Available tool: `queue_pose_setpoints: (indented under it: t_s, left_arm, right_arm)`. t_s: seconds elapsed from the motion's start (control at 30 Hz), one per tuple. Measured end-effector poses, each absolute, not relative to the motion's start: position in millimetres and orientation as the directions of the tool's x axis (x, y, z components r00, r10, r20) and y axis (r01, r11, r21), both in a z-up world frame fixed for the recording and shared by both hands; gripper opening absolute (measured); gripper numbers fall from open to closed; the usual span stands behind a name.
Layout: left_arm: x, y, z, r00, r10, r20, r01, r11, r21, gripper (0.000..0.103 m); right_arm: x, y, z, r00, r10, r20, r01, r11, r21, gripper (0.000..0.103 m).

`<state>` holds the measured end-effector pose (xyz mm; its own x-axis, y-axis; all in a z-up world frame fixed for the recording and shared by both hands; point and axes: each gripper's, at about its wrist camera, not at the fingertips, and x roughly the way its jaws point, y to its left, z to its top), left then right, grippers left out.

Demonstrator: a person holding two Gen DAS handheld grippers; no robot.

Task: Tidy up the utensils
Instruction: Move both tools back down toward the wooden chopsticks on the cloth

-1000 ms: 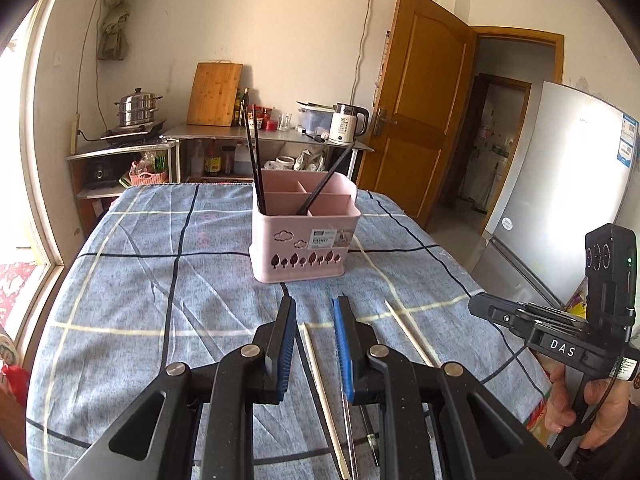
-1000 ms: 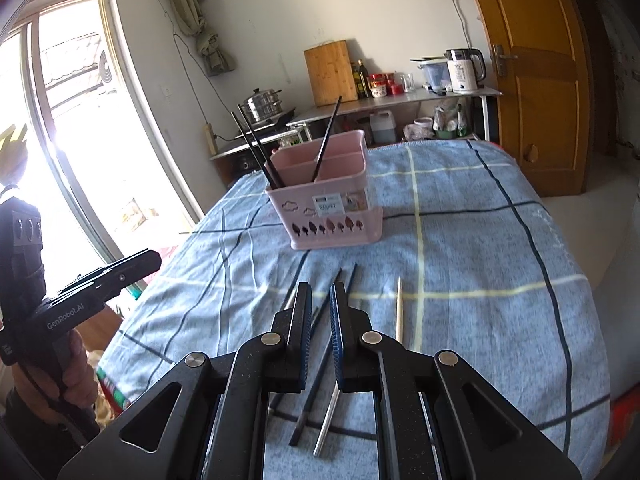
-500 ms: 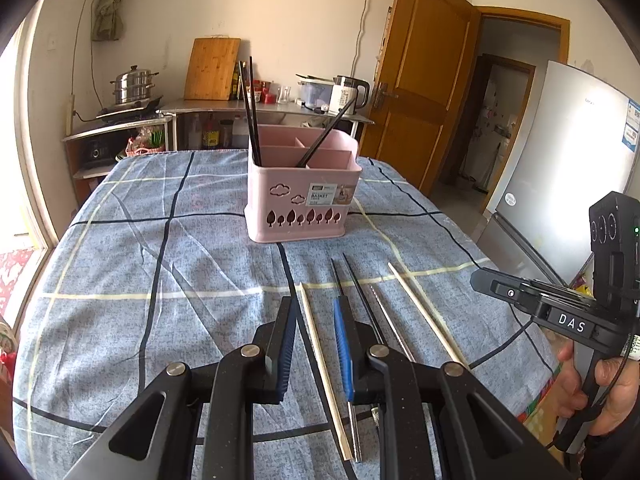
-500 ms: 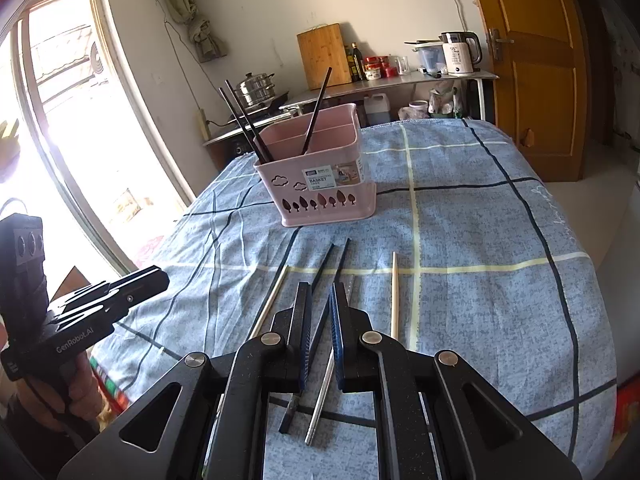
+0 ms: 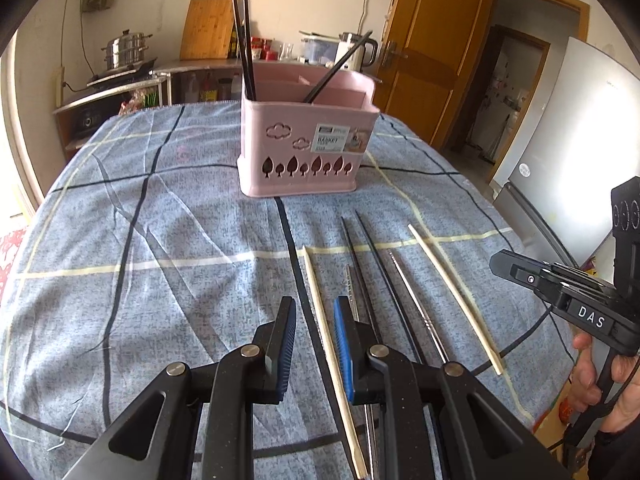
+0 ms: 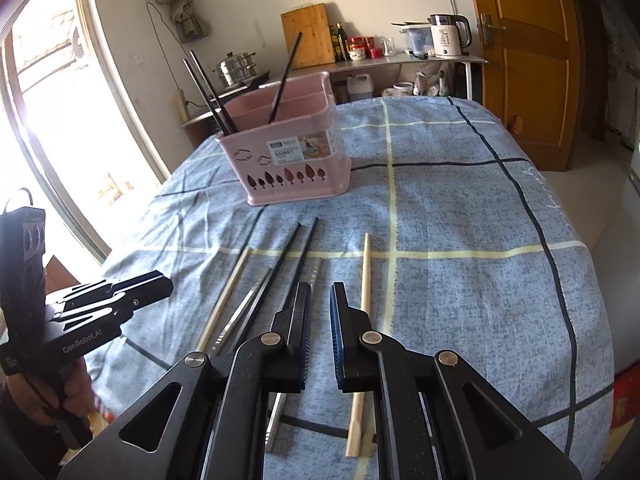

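Over the blue checked tablecloth point(image 5: 180, 240), both down-tilted grippers, left gripper point(image 5: 315, 312) and right gripper point(image 6: 320, 300), stand slightly spread, empty.

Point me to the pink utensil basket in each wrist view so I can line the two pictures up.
Left wrist view: the pink utensil basket stands upper centre on the blue checked cloth, beyond the loose chopsticks.
Right wrist view: the same basket sits upper centre-left, turned so one corner faces the camera.
Shared landmark: the bamboo cutting board leaning on the wall behind the basket.
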<state>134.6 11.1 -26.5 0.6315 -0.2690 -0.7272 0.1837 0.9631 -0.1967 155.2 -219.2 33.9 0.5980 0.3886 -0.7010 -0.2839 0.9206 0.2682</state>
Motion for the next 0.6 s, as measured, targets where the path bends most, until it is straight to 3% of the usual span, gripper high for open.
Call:
queue_pose_setpoints:
  t_s: [0.2,0.33,0.6]
  left_arm:
    - [166.0,4.3,-45.3,0.585,-0.247,-0.773,0.169,0.969,-0.182,0.019]
    - [183.9,-0.7,-57.0,0.558,-0.235,-0.796,0.163,0.971,-0.172,0.019]
    - [202.1,-8.8,-71.8,0.534,-0.219,-0.817,0.154,0.975,-0.161,0.019]
  right_arm:
    - [177.3,-218.5,16.0,0.569,0.344,-0.746,-0.269,0.936,0.227,0.01]
    - [193.3,-217.3,7.8,0.553,0.326,-0.767,-0.264,0.942,0.21,0.017]
    - [222.1,-213.0,-12.2,0.507,0.281,-0.815,-0.249,0.953,0.174,0.017]
